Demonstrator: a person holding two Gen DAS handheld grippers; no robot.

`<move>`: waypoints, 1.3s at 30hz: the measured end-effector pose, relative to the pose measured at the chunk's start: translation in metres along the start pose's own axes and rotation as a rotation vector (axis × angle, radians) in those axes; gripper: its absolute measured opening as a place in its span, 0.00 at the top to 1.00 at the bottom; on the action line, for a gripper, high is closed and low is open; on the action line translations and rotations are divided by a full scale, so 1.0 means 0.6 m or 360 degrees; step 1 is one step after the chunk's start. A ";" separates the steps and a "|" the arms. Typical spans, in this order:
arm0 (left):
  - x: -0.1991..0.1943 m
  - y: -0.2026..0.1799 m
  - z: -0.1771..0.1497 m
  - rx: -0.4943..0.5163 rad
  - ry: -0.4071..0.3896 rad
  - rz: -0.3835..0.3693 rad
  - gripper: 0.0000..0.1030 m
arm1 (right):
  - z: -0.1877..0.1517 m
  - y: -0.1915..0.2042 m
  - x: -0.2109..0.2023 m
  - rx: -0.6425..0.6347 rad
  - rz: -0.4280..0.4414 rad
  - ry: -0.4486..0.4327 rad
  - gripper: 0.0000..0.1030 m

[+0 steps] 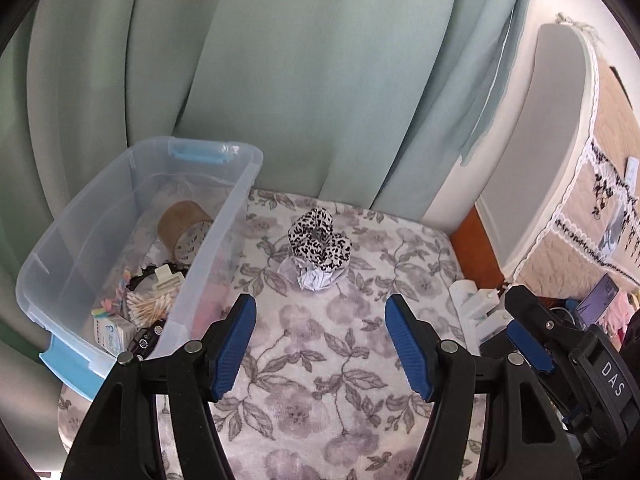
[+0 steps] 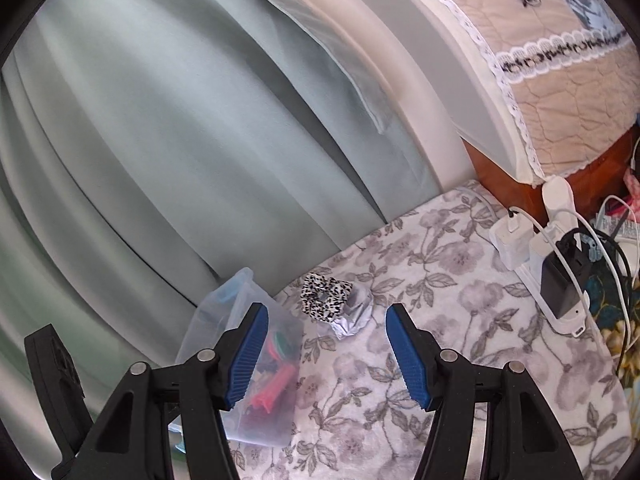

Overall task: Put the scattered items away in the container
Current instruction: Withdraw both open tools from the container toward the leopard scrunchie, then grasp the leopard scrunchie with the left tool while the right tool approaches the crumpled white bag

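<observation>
Both grippers hang with jaws apart and nothing between them. The left gripper (image 1: pixel 320 344) points down at a floral blanket (image 1: pixel 320 380), and the right gripper (image 2: pixel 322 354) points at the same cloth from further to the side; neither touches anything.

Two items are still loose, straight ahead of both grippers: one leopard-print scrunchie (image 1: pixel 320 242) and one crumpled white paper (image 1: pixel 314 278), touching each other, the scrunchie partly on top of the paper. Lying out in the open like that, either gripper should be able to reach them.

The clear bin (image 1: pixel 216 240) sits ahead and left of the left gripper, lid off, so things can be dropped straight in. It already holds one tape roll (image 1: pixel 184 228), a bundle of cotton buds (image 1: pixel 150 310), a small box (image 1: pixel 114 332) and other bits too jumbled to count.

A power strip (image 2: pixel 556 264) with three chargers plugged in lies ahead and right of the right gripper.
</observation>
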State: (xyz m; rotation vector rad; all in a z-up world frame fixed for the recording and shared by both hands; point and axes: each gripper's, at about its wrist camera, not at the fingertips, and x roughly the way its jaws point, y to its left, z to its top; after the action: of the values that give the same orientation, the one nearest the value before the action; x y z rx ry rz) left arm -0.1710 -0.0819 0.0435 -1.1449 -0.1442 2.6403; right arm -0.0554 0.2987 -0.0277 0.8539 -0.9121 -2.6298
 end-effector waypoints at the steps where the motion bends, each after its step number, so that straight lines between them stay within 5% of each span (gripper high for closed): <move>1: 0.014 -0.002 -0.003 -0.0001 0.0029 0.0004 0.34 | -0.003 -0.011 0.009 0.0016 -0.0012 0.0021 0.37; 13: 0.168 -0.001 0.012 -0.0072 0.0206 0.0108 0.34 | -0.040 -0.099 0.103 0.0062 -0.0136 0.0241 0.37; 21: 0.242 -0.008 0.045 -0.0068 0.0200 0.0036 0.34 | -0.060 -0.132 0.156 0.0073 -0.0211 0.0363 0.37; 29: 0.306 0.016 0.059 -0.0234 0.0233 0.0020 0.35 | -0.070 -0.149 0.189 0.0047 -0.0260 0.0443 0.37; 33: 0.322 0.023 0.060 -0.0295 0.0269 -0.0026 0.66 | -0.067 -0.152 0.207 0.0032 -0.0263 0.0462 0.37; 39: 0.314 0.030 0.061 -0.0323 0.0212 -0.0081 0.79 | -0.055 -0.150 0.218 0.0019 -0.0248 0.0447 0.37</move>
State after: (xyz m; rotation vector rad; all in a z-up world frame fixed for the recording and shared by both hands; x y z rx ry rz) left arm -0.3244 -0.0470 -0.0674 -1.3571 -0.4180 2.5412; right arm -0.1430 0.3020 -0.1643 1.3056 -0.8162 -2.5399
